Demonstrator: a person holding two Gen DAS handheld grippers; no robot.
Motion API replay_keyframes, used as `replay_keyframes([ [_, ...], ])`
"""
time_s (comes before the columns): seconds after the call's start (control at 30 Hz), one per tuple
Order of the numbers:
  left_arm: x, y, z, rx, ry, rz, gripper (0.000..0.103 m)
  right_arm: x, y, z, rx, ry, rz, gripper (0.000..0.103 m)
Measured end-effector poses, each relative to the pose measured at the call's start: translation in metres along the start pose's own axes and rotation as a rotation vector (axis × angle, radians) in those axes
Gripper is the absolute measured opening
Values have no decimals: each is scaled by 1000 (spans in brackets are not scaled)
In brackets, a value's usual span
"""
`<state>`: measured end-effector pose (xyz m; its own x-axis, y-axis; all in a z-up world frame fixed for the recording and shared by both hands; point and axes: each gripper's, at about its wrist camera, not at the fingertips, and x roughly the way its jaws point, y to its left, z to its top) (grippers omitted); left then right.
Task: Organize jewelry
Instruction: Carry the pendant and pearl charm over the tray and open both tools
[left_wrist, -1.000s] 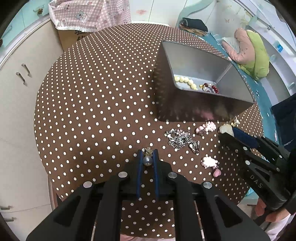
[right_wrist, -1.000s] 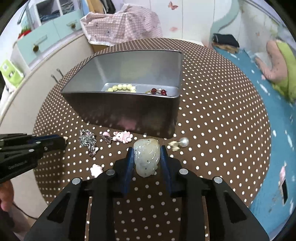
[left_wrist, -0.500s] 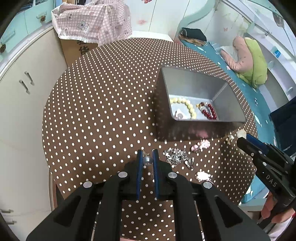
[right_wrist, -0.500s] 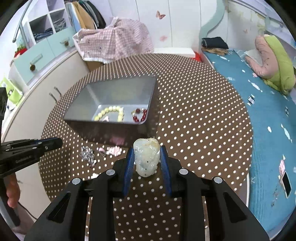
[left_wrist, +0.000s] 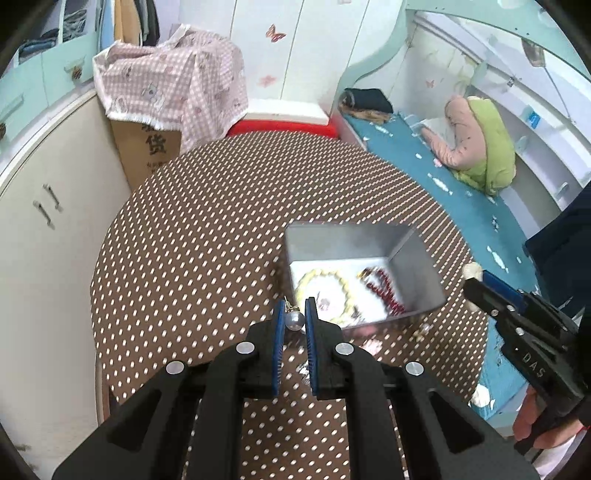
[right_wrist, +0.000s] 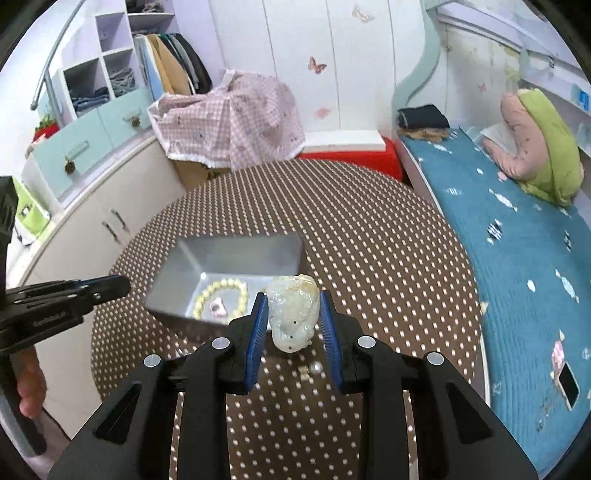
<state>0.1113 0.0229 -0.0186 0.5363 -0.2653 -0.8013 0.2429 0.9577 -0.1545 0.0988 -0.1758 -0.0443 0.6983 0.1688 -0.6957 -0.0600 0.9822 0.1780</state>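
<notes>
My left gripper (left_wrist: 294, 314) is shut on a pearl earring (left_wrist: 294, 320) and holds it high above the table, just left of the grey metal tin (left_wrist: 417, 273). The tin holds a yellow bead bracelet (left_wrist: 321, 286) and a red bead bracelet (left_wrist: 386, 290). My right gripper (right_wrist: 291, 314) is shut on a pale jade pendant (right_wrist: 293, 312), raised above the near edge of the tin (right_wrist: 184, 258). A second pearl earring (right_wrist: 314, 368) lies on the brown dotted table (right_wrist: 388, 240) below the right gripper. Other small pieces by the tin are mostly hidden.
The round table (left_wrist: 207, 236) stands between white cabinets (left_wrist: 44, 240) on the left and a blue bed (right_wrist: 517, 258) on the right. A cardboard box under a pink checked cloth (left_wrist: 173, 85) stands behind the table.
Both grippers have risen well above the table with their pieces still held. The tin now looks smaller and its inside shows from above.
</notes>
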Motion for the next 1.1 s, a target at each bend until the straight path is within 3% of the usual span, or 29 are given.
replay_keyframes([
  [0.2, 7, -16, 16, 17, -9, -37, 10, 11, 13, 14, -20, 4, 38, 29],
  [0.5, 39, -26, 27, 22, 51, -60, 10, 38, 19, 17, -8, 58, 85, 30],
  [0.6, 43, -24, 27, 12, 62, -60, 11, 38, 19, 19, -5, 48, 61, 32],
  [0.63, 44, -22, 26, 8, 67, -58, 12, 38, 18, 20, -8, 49, 47, 35],
  [0.7, 44, -20, 26, 3, 70, -50, 14, 36, 15, 21, -1, 40, 19, 59],
  [0.73, 43, -17, 25, 1, 69, -48, 20, 34, 13, 21, 3, 30, 10, 62],
  [0.83, 39, -14, 24, -8, 56, -39, 37, 30, 7, 22, 15, 18, -21, 65],
  [1.1, 31, -7, 13, -14, 57, -14, 38, 31, -14, 14, 67, 39, -56, 70],
])
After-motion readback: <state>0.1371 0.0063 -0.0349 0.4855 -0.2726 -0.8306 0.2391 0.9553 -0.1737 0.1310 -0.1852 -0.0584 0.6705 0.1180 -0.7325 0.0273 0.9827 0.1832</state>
